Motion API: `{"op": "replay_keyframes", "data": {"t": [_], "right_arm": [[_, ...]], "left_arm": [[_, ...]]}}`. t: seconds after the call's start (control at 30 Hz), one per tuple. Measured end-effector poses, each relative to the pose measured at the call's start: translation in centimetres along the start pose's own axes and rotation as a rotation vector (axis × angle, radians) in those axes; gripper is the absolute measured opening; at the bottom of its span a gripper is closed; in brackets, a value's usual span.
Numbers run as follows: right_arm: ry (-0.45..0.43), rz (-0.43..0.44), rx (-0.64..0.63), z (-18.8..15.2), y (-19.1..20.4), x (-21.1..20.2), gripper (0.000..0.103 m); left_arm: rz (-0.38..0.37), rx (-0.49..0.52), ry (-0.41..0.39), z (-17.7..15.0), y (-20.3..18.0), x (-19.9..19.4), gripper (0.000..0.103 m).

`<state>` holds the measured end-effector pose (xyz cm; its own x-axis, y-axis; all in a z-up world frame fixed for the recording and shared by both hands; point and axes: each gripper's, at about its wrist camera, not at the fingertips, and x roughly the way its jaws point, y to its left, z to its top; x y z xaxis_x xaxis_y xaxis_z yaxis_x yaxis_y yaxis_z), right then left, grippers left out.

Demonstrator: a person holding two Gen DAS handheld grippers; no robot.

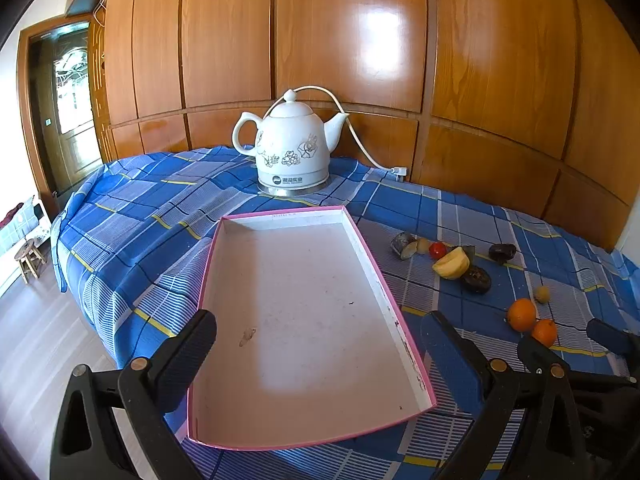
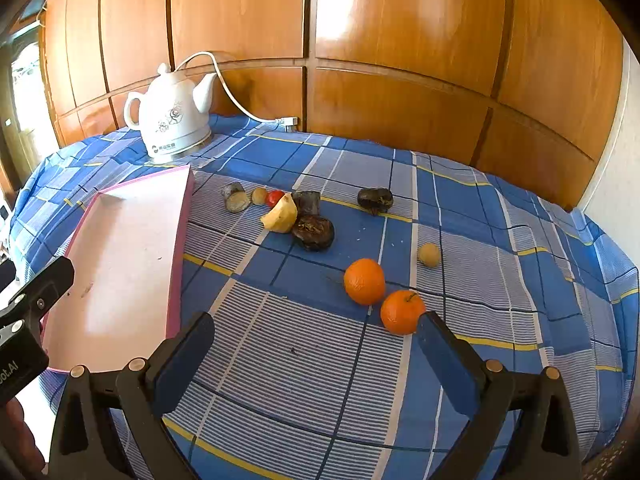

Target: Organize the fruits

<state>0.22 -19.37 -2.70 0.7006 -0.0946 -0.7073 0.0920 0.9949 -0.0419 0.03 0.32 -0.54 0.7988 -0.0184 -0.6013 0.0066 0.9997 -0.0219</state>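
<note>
A shallow pink-rimmed box lid lies empty on the blue checked tablecloth. To its right the fruits lie loose: two oranges, a small yellow round fruit, a banana piece, dark wrinkled fruits, a small red fruit and a cut grey piece. My left gripper hovers open over the lid's near end. My right gripper stands open over bare cloth, its right finger just in front of the nearer orange.
A white ceramic kettle with a cord stands at the back of the table against a wooden panelled wall. The table edge falls away on the left toward a wooden floor and a small stool.
</note>
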Motion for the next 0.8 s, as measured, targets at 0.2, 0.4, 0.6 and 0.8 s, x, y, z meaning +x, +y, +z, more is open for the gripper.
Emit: {"op": "replay_keyframes", "data": {"t": [0.2,0.4,0.6,0.8], "right_arm": [[-0.007,0.000,-0.003,0.01,0.07,-0.28,0.103],[-0.007,0.006,-0.003,0.00,0.15,-0.35,0.103],[-0.014,0.003,-0.008,0.03,0.24,-0.61,0.103],[-0.019,0.005,-0.007,0.03,0.20,-0.72,0.103]], "left_arm": [[-0.001,0.000,-0.003,0.06,-0.01,-0.15,0.103],[-0.004,0.002,-0.003,0.10,0.05,-0.36,0.103],[-0.005,0.003,-0.006,0.08,-0.08,-0.45,0.103],[-0.006,0.003,-0.011,0.16,-0.07,-0.70,0.103]]}}
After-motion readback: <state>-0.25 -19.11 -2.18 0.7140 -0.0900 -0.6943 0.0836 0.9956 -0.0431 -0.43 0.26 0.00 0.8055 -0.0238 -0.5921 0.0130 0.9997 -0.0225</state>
